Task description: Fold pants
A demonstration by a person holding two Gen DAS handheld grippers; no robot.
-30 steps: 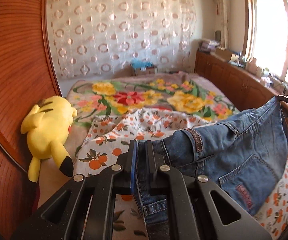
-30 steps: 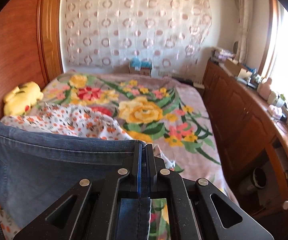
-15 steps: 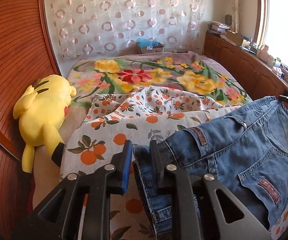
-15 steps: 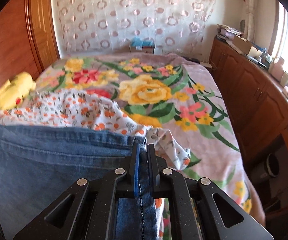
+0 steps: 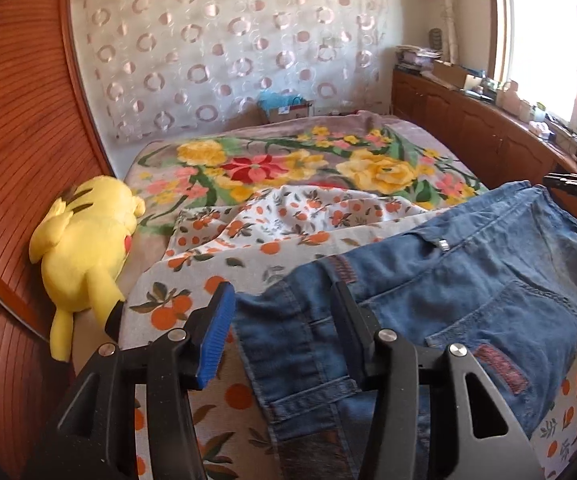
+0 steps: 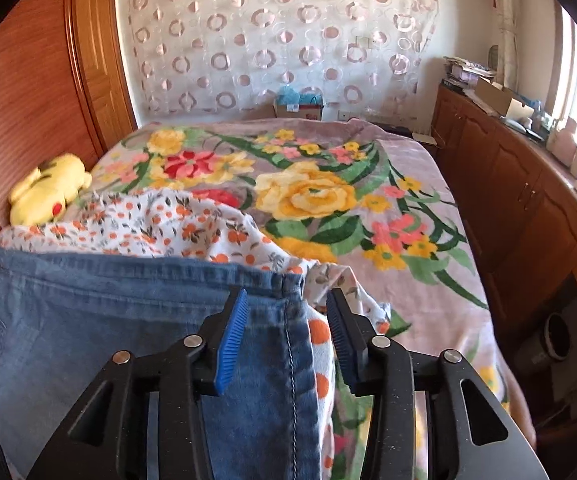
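Note:
Blue denim pants (image 5: pixel 448 288) lie flat on the orange-print sheet (image 5: pixel 272 236) on the bed, waistband toward the far side, back pocket showing. My left gripper (image 5: pixel 280 304) is open, its fingers straddling the left corner of the waistband without gripping it. In the right wrist view the pants (image 6: pixel 128 320) fill the lower left. My right gripper (image 6: pixel 284 308) is open around their right waistband corner, which rests loose on the sheet (image 6: pixel 168 220).
A yellow plush toy (image 5: pixel 84 248) lies at the bed's left edge by the wooden headboard (image 5: pixel 16 140). A floral blanket (image 6: pixel 320 192) covers the far bed. Wooden cabinets (image 6: pixel 520 208) run along the right. A dark pot (image 6: pixel 556 336) stands on the floor beside the bed.
Both grippers have lowered the pants onto the sheet and opened, letting go of the waistband corners. The left opened first, then the right.

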